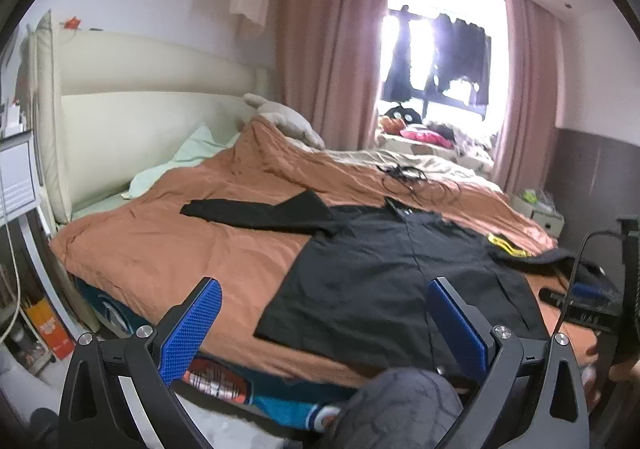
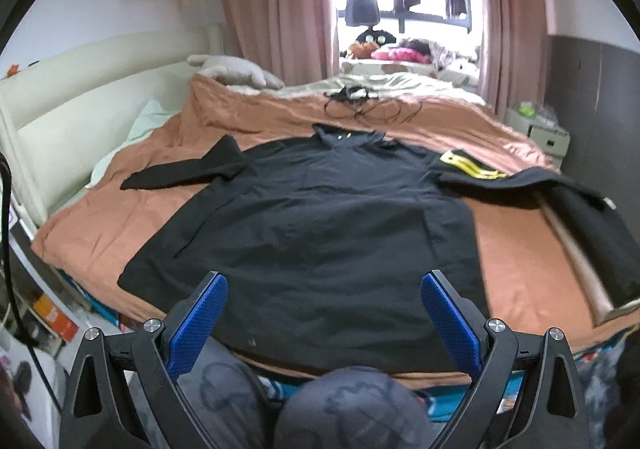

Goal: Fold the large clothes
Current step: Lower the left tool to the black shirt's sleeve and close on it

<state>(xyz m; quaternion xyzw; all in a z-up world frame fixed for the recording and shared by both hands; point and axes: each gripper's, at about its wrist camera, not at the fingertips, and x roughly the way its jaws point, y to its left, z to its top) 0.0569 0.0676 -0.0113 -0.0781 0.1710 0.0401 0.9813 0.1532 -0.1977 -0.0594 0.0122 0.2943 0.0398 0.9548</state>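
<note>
A large black long-sleeved cotton shirt (image 2: 320, 217) lies spread flat on the rust-orange quilt (image 2: 120, 217) of the bed, hem at the near edge, collar toward the far edge; both sleeves are stretched outward. The left gripper (image 1: 324, 323) hovers with its blue pads wide apart, grasping nothing; the right gripper (image 2: 324, 313) likewise gapes empty above the hem. A good first fold likely starts by pinching a sleeve cuff and shoulder together, keeping the cloth taut. The left view alone shows the bed's left corner and the other tool; the right view alone shows the yellow-striped sleeve (image 2: 472, 169) draping over the right edge.
</note>
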